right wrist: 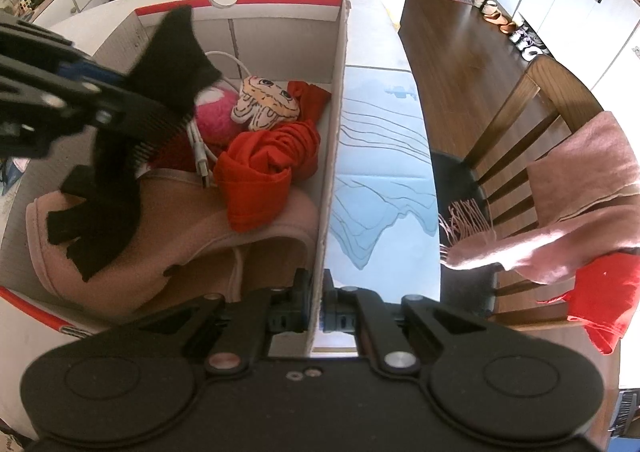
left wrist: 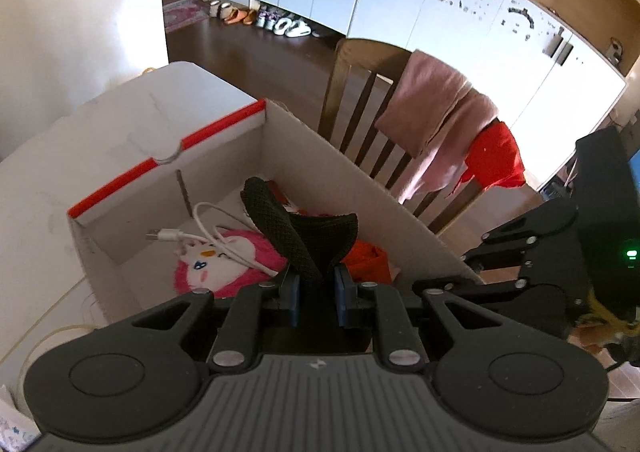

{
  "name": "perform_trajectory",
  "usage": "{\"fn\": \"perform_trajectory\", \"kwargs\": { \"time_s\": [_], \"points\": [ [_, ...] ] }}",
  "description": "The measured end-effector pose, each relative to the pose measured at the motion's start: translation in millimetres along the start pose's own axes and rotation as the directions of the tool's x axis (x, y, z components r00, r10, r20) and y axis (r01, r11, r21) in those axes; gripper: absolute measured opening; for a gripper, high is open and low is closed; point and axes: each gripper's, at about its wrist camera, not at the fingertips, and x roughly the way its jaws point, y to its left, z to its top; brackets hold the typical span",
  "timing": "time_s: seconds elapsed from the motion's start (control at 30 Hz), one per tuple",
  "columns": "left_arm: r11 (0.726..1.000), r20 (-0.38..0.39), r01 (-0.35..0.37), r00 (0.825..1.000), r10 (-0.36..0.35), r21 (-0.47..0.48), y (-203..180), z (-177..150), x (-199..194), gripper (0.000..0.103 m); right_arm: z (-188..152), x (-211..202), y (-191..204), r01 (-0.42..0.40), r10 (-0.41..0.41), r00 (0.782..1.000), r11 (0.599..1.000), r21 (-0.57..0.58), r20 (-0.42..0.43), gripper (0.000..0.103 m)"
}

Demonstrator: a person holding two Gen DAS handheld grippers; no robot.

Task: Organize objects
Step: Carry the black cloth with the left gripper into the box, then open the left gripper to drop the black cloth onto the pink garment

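Note:
A cardboard box (left wrist: 280,156) with a red rim stands on the white table. My left gripper (left wrist: 316,288) hovers over it, shut on a black mesh glove (left wrist: 296,232) that sticks up past the blue pads. In the right wrist view the left gripper (right wrist: 112,78) comes in from the left, and the glove (right wrist: 100,212) hangs over the box with its fingers down. My right gripper (right wrist: 316,308) is shut on the box's side wall (right wrist: 336,140). Inside lie a pink plush toy (left wrist: 228,264), a white cable (left wrist: 208,232), a red cloth (right wrist: 272,168), a doll face (right wrist: 268,104) and a beige garment (right wrist: 192,220).
A wooden chair (right wrist: 520,140) stands close to the table's edge, draped with a pink scarf (right wrist: 580,204) and a red cloth (right wrist: 600,300). A light blue mat (right wrist: 380,172) lies beside the box. Beyond are the dark wood floor, shoes and white cabinets (left wrist: 460,20).

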Motion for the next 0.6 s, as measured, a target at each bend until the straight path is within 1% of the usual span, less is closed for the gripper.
{"fn": "perform_trajectory", "kwargs": {
  "time_s": [0.1, 0.27, 0.53, 0.6],
  "points": [
    [1.0, -0.023, -0.009, 1.0, 0.009, 0.006, -1.3, 0.3, 13.5, 0.016, 0.0, 0.2, 0.4, -0.001, 0.001, 1.0, 1.0, 0.001, 0.0, 0.004],
    [1.0, -0.054, 0.002, 0.999, -0.003, -0.011, 0.5, -4.1, 30.5, 0.016, 0.0, 0.7, 0.2, -0.004, 0.004, 1.0, 1.0, 0.005, 0.001, 0.004],
    [1.0, -0.045, 0.005, 0.999, -0.006, -0.027, 3.6, -13.6, 39.9, 0.017, -0.5, 0.0, 0.4, -0.007, 0.007, 1.0, 1.0, 0.007, 0.001, 0.004],
    [1.0, -0.053, 0.003, 0.999, -0.004, -0.028, 4.6, -15.8, 41.0, 0.021, -0.5, 0.0, 0.4, -0.007, 0.007, 1.0, 1.0, 0.008, 0.0, 0.004]
  ]
}}
